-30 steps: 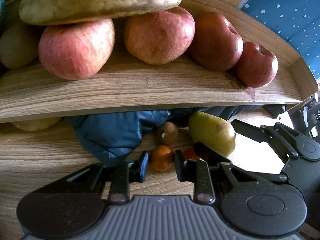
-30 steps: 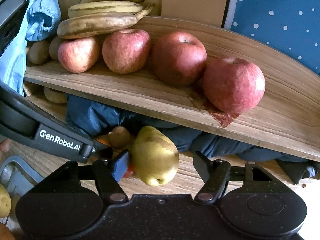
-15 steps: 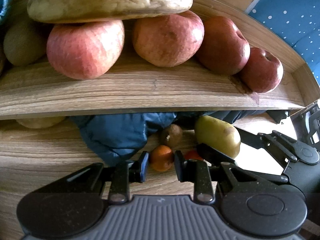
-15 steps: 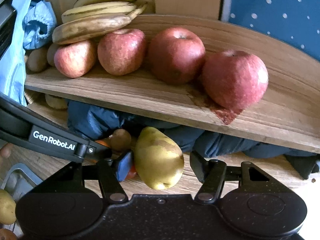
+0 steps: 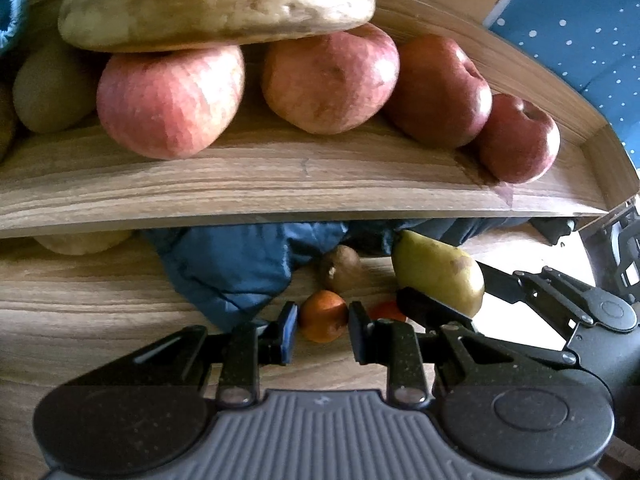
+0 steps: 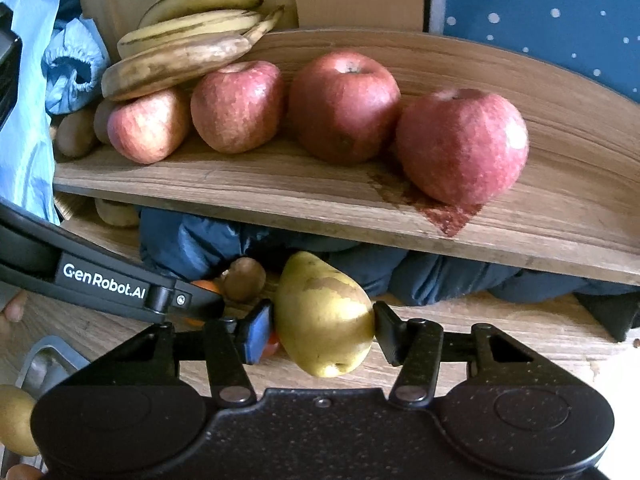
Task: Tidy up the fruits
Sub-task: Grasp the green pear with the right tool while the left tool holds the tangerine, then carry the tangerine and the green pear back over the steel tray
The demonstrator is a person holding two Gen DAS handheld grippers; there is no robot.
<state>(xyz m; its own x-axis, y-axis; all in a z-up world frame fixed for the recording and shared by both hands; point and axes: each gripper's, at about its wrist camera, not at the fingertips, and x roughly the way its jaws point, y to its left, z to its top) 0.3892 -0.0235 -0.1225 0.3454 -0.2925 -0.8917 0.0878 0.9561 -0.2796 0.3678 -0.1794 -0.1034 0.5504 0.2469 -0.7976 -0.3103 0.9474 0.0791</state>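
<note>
My right gripper [image 6: 323,325] is shut on a yellow-green pear [image 6: 324,314] low over the wooden table; the pear also shows in the left wrist view [image 5: 438,272]. My left gripper [image 5: 323,330] is open, its jaws either side of a small orange fruit [image 5: 323,315] on the table without touching it. A brown kiwi [image 5: 341,269] lies just behind, a second orange fruit [image 5: 386,311] to its right. Several red apples [image 6: 344,106] sit in a row on the raised wooden tray [image 6: 280,196], with bananas [image 6: 192,40] on top at the left.
Dark blue cloth [image 5: 236,264] is bunched under the tray. A metal tray corner [image 6: 44,364] with a yellow fruit [image 6: 14,420] is at lower left. Kiwis [image 6: 76,134] lie at the tray's left end. A blue dotted surface [image 6: 540,8] stands behind.
My right gripper's jaws have closed onto the pear, which was loose between them a second ago. My left gripper has held around the orange fruit, edging slightly left.
</note>
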